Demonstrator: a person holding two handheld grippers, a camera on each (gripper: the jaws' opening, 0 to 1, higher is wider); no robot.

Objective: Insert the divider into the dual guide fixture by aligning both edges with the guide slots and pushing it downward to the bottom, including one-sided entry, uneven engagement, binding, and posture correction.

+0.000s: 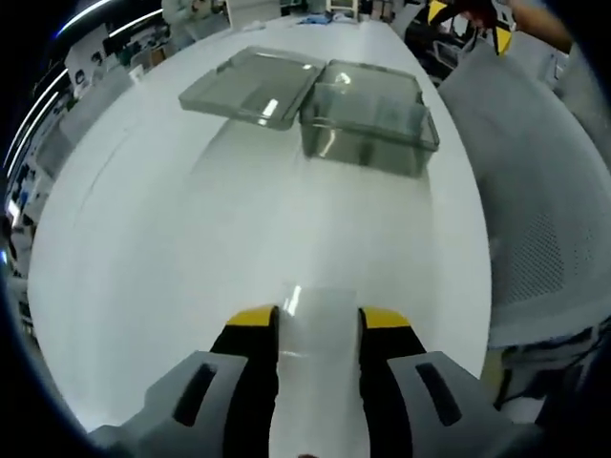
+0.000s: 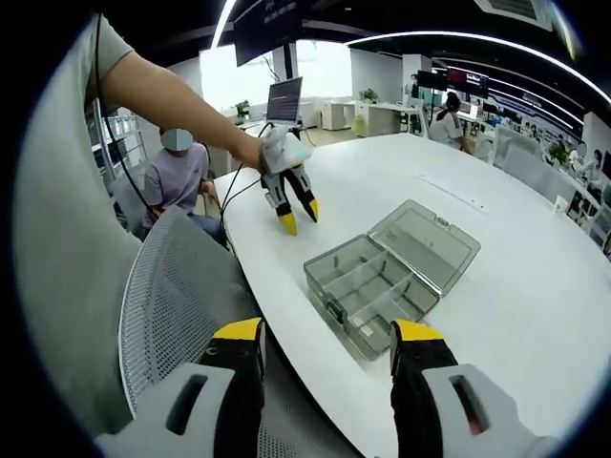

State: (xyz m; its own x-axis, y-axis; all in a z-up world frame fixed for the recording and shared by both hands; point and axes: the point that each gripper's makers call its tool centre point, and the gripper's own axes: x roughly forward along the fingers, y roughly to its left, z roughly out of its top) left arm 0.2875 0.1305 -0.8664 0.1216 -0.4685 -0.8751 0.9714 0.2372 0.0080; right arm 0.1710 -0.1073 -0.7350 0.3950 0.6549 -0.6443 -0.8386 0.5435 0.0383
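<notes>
Bright ceiling strip lights glare off the white table (image 1: 191, 248), and fisheye distortion bends both views' edges.

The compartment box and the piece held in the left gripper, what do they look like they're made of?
The compartment box looks like clear, smoke-tinted hard plastic: the table shows through its walls and open lid, and the lid carries glossy glints. The divider between the left gripper jaws looks like pale translucent plastic with a smooth sheen, though the close view leaves that less certain.
</notes>
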